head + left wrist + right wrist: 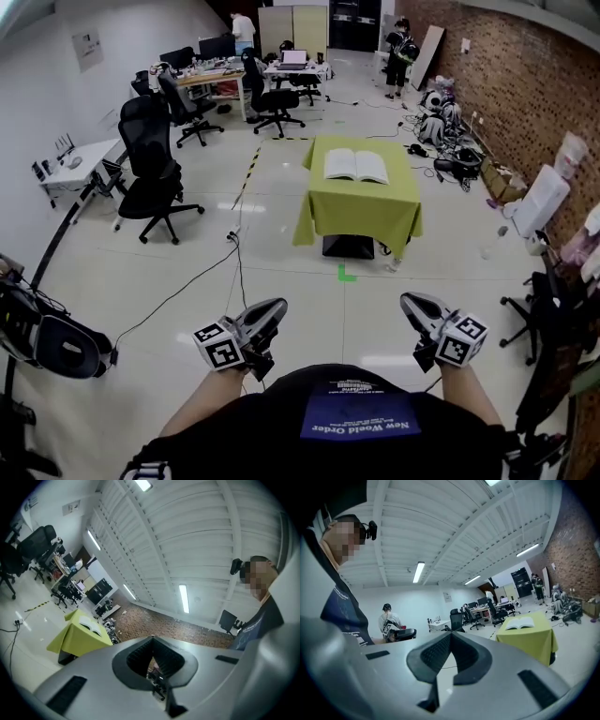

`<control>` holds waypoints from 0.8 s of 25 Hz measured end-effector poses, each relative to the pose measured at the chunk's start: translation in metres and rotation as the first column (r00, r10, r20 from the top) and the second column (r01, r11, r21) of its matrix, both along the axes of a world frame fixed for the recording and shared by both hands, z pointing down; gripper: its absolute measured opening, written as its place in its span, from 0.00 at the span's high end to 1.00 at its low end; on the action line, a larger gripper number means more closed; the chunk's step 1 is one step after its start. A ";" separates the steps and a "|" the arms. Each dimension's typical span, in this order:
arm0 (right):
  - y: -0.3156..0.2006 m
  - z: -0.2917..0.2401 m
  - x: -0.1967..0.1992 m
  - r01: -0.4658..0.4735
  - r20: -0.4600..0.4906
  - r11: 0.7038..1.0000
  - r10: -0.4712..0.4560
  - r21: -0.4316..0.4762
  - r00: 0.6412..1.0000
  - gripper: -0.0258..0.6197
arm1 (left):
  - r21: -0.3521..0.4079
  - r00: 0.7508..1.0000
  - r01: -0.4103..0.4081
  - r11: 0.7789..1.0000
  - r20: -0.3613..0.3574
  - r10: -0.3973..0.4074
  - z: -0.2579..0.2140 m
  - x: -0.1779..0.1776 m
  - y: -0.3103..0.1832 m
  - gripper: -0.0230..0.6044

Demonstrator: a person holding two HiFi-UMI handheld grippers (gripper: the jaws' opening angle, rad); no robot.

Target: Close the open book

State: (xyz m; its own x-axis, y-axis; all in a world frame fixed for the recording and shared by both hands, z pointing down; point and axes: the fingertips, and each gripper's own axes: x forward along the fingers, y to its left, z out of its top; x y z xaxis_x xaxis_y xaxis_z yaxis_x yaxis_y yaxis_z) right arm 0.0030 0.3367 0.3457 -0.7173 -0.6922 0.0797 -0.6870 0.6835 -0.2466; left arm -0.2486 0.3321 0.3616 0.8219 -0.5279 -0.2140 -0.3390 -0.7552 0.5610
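Note:
An open book point(356, 165) lies flat with white pages up on a small table under a yellow-green cloth point(361, 206), several steps ahead of me across the floor. It also shows far off in the left gripper view as the book point(91, 625), and in the right gripper view as the book point(520, 623). My left gripper point(272, 309) and right gripper point(412, 305) are held low, close to my body, both well short of the table. Each has its jaws shut with nothing between them, as the left gripper point(152, 637) and right gripper point(450, 633) show in their own views.
Black office chairs point(155, 178) and desks point(80, 164) stand at the left and back. A cable point(202, 281) runs over the pale floor. A brick wall with clutter point(450, 141) lines the right. People stand at the far end. A dark box point(348, 246) sits under the table.

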 end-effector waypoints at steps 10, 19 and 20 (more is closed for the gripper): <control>-0.122 -0.018 0.083 0.131 -0.036 0.991 -0.130 0.030 0.991 0.98 | 0.044 0.983 0.176 0.983 -0.064 -0.173 -0.028 0.070 -0.098 0.96; -0.176 -0.011 0.123 0.155 -0.024 0.988 -0.154 0.018 0.988 0.98 | 0.027 0.990 0.143 0.989 -0.008 -0.143 -0.030 0.128 -0.145 0.96; -0.181 -0.008 0.125 0.151 -0.022 0.988 -0.151 0.010 0.988 0.98 | 0.026 0.990 0.140 0.990 -0.009 -0.140 -0.030 0.130 -0.152 0.96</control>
State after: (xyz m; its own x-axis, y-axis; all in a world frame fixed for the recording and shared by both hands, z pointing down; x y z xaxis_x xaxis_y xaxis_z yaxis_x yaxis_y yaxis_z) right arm 0.1275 0.1555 0.3377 -0.8120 -0.5770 0.0883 -0.5806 0.7827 -0.2244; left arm -0.1183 0.1801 0.3312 0.7385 -0.6320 -0.2350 -0.4389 -0.7152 0.5439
